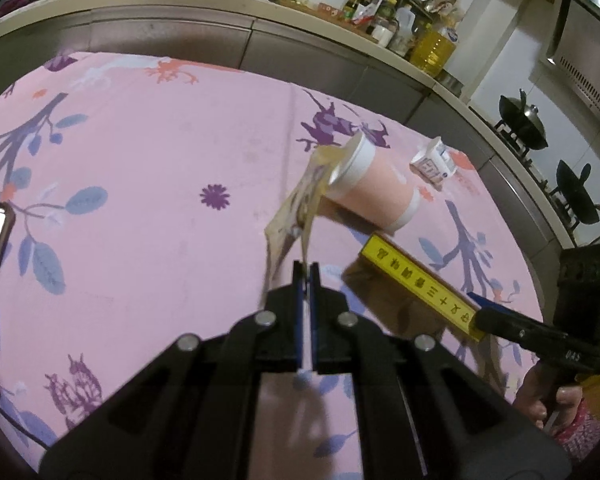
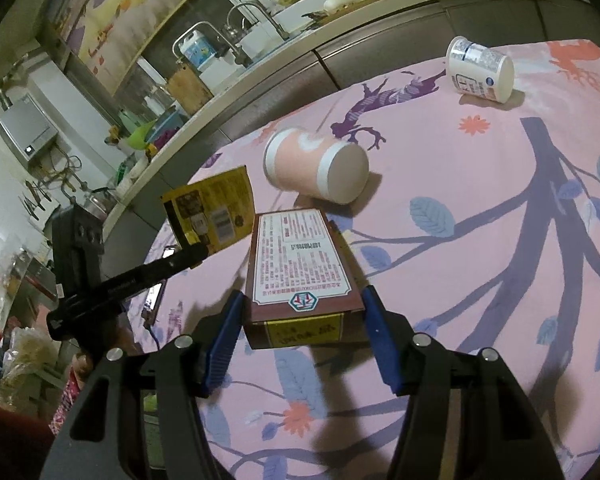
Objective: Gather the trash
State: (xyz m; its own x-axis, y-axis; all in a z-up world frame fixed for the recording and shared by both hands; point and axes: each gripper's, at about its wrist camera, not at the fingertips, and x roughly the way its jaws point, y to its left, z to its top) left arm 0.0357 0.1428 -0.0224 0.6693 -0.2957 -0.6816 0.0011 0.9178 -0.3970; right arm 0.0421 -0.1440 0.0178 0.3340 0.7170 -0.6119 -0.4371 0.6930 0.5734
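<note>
A yellow sachet (image 1: pixel 300 204) is pinched in the closed left gripper (image 1: pixel 307 270); a brown carton (image 2: pixel 300 264) is straddled by the right gripper (image 2: pixel 300 304), jaws touching its sides, grip unclear.

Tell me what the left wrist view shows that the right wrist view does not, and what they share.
Only the left wrist view shows the left gripper shut on the edge of the yellow wrapper, the box's yellow side face, and the woks on the stove.

Only the right wrist view shows the right gripper with its jaws around the brown box, the box's printed top label, and the sink faucet.

Both show the pink cup lying on its side, the white cup beyond it, and the floral tablecloth.
</note>
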